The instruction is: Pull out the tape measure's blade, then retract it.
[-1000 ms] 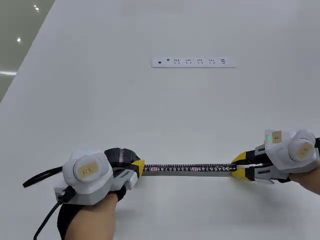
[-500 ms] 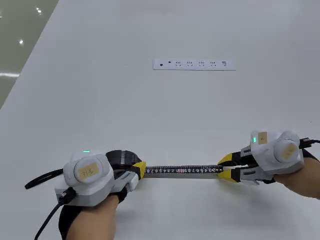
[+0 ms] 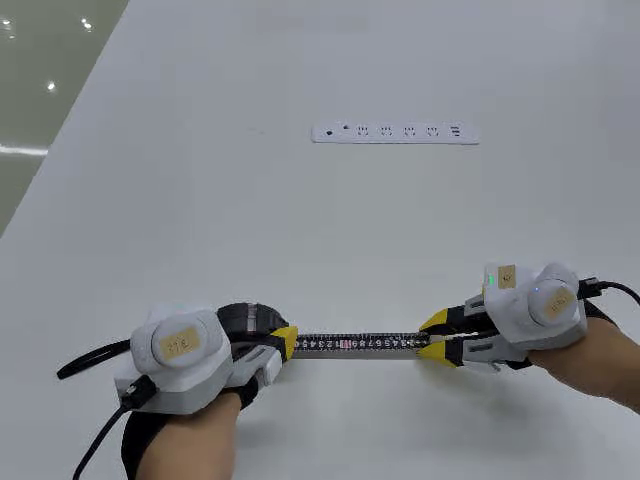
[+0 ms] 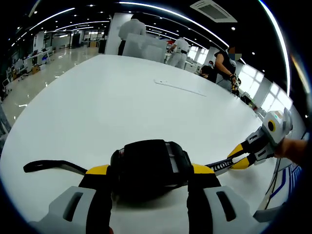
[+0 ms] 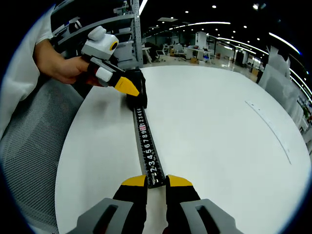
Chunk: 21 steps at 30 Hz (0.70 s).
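Now the left tool clamps the black tape case close to the worktop's near edge, jaws pressed on its sides. Its blade lies flat, long axis parallel to that edge, running rightward from the case to the right tool, whose jaws pinch the blade's tip. A power strip lies well apart toward the far edge.

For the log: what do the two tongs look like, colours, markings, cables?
Both left tongs and right tongs have rounded white housings with tan stickers and black jaws tipped yellow. A black cable trails from the left one; a green light glows on the right one.
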Each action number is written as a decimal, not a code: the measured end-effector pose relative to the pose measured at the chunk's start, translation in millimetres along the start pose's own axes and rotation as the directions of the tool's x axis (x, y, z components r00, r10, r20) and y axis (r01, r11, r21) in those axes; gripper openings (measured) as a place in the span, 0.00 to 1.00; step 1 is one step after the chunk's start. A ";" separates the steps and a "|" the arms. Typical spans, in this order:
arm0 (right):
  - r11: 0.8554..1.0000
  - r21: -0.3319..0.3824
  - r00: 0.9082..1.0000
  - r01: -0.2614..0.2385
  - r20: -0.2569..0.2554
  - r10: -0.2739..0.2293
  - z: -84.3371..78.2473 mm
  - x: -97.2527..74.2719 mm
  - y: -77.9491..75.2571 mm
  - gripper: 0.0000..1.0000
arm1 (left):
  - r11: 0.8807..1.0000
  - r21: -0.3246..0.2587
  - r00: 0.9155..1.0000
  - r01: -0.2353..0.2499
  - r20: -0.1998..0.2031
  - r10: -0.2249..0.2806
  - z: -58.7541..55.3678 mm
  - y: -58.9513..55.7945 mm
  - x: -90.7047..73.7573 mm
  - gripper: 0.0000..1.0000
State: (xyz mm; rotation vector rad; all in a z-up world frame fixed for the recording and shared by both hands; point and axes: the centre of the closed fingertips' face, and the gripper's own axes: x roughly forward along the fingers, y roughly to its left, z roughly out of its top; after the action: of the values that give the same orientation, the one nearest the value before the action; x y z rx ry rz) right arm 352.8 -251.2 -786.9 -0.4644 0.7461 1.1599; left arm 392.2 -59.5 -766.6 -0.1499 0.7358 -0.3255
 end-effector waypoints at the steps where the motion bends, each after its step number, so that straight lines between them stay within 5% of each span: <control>1: 1.000 -0.001 1.000 0.000 0.000 0.000 1.4 1.8 0.2 0.11 | 1.000 0.000 1.000 0.000 -0.001 0.000 0.0 -0.2 0.0 0.57; 21: 0.999 0.001 0.997 -0.038 0.066 0.037 40.8 39.6 11.3 0.11 | 0.999 -0.028 1.000 0.022 -0.011 -0.022 1.0 1.2 -1.3 0.57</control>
State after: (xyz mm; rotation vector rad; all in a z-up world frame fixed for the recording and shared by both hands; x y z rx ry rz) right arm 362.0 -193.9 -787.9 -0.4101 0.7018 1.2037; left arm 392.2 -57.9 -765.3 -0.1831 0.7509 -0.3373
